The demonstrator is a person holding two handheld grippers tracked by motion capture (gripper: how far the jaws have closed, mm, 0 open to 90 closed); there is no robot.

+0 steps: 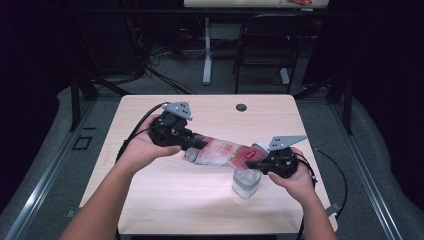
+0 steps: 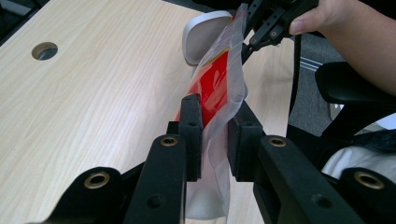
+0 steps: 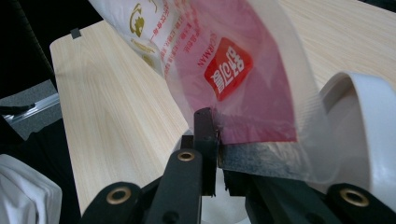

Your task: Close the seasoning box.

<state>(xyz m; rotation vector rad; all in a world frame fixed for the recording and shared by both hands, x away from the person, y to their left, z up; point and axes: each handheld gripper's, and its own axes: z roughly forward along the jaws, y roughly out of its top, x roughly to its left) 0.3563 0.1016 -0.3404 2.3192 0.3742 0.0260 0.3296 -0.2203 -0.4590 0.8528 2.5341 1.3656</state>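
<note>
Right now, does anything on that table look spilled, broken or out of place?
Nothing stands out. The plastic bag is held off the table between the left tool and right tool, above a white cup that stands upright. No spill shows.

Lighting: your high view is dim overall, its corners and side edges falling to near black; light comes from above and lands on the tabletop [image 1: 150, 200], brightest in a pale patch at lower centre. Shadows: soft, short ones lie under your forearms and beside the white container [image 1: 246, 183].

Sharpness: the high view is soft and slightly grainy throughout.

Left gripper view: evenly bright; the wood grain is crisp, while the near jaws at the bottom are blurred. The clear plastic bag [image 2: 219, 88] carries mild sheen.

Right gripper view: the bag's print [image 3: 227, 68] is sharp; the white container rim [image 3: 369, 121] at right is overexposed and out of focus. Upper left corner is dark.
</note>
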